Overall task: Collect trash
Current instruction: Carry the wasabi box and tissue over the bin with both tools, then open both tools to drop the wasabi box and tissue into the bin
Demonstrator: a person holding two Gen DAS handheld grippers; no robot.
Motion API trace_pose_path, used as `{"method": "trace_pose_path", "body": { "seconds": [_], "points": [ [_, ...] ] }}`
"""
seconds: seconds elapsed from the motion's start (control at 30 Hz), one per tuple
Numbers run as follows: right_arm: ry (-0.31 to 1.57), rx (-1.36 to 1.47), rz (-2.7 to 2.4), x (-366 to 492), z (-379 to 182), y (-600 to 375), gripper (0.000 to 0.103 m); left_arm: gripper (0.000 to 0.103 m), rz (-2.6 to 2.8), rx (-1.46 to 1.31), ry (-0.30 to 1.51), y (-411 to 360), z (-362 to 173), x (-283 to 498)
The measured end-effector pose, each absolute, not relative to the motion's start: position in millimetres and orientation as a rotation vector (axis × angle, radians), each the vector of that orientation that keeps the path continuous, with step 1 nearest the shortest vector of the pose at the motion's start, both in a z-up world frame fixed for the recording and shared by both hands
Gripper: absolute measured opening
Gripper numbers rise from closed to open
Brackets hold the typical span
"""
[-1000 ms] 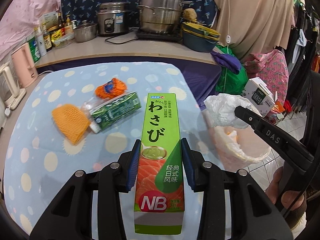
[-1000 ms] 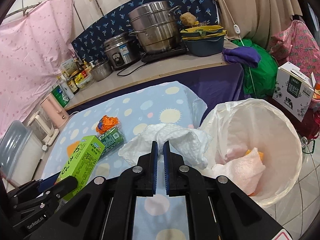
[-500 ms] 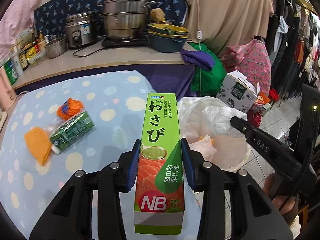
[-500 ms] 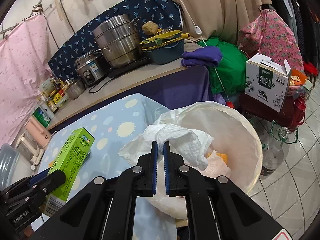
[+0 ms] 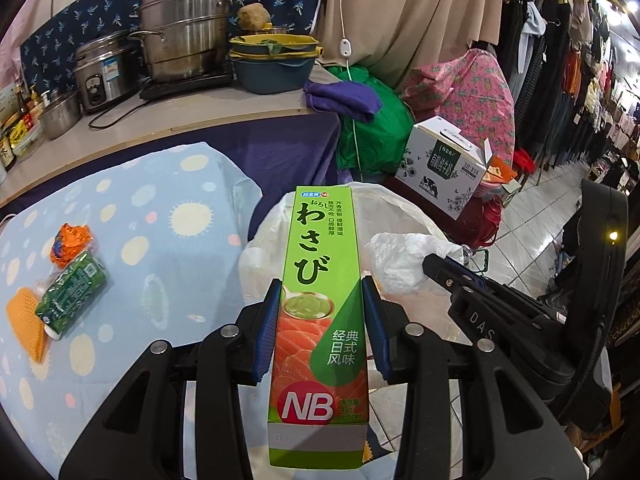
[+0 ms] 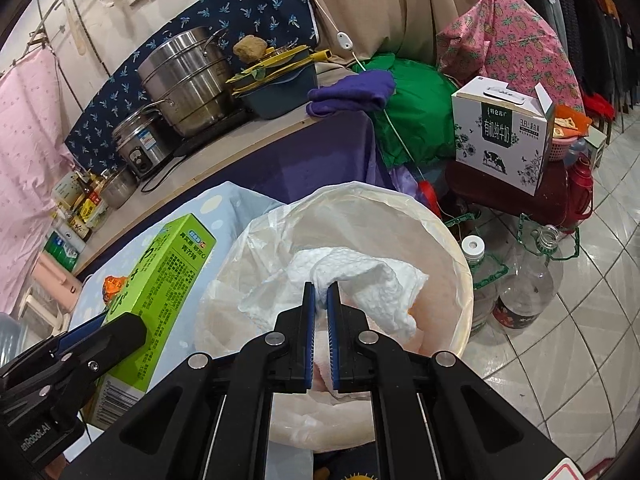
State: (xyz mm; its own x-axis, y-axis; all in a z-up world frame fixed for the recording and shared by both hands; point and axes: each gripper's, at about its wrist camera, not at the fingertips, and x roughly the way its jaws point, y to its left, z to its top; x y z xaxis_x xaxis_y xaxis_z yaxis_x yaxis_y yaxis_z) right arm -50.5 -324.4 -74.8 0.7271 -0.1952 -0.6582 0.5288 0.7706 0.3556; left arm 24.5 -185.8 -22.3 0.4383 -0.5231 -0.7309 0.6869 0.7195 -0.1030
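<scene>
While the left tool point(image 5: 322, 312) clenched a green wasabi box point(image 5: 320, 320) over the rim of the lined trash bin point(image 6: 460, 264), the right tool point(image 6: 321, 308) pinched a crumpled white paper towel point(image 6: 360, 276) above the bin's opening. Left on the counter point(image 5: 168, 248): green carton point(image 5: 72, 296), orange wrapper point(image 5: 70, 240), orange net point(image 5: 24, 328).

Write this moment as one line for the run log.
left gripper: shut on wasabi box | right gripper: shut on paper towel | both over trash bin | nothing released
</scene>
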Motion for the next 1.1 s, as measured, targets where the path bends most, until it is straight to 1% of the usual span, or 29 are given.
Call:
{"method": "trace_pose_path", "body": {
  "seconds": [0.17, 0.3, 0.57, 0.63, 0.77, 1.1],
  "points": [
    [0.645, 0.569, -0.423, -47.4, -79.9, -330.5, 0.006, 0.038, -0.762, 0.244, 0.838, -201.7, -33.3, 26.6],
    [0.642, 0.577, -0.426, -45.7, -82.0, -334.6, 0.012, 0.038, -0.759, 0.259, 0.845, -210.5, -39.2, 30.0],
    [0.627, 0.589, -0.437, -46.0, -80.9, -340.0, 0.014, 0.038, -0.738, 0.265, 0.852, -217.0, -46.6, 36.5],
    [0.622, 0.588, -0.441, -46.9, -79.8, -340.1, 0.018, 0.040, -0.732, 0.272, 0.846, -218.3, -46.4, 36.8],
    [0.615, 0.588, -0.442, -48.5, -77.7, -339.9, 0.020, 0.053, -0.718, 0.269, 0.841, -217.2, -45.2, 38.2],
    [0.619, 0.576, -0.425, -42.4, -75.4, -334.2, 0.020, 0.053, -0.698, 0.259, 0.835, -210.0, -41.9, 41.4]
  ]
}}
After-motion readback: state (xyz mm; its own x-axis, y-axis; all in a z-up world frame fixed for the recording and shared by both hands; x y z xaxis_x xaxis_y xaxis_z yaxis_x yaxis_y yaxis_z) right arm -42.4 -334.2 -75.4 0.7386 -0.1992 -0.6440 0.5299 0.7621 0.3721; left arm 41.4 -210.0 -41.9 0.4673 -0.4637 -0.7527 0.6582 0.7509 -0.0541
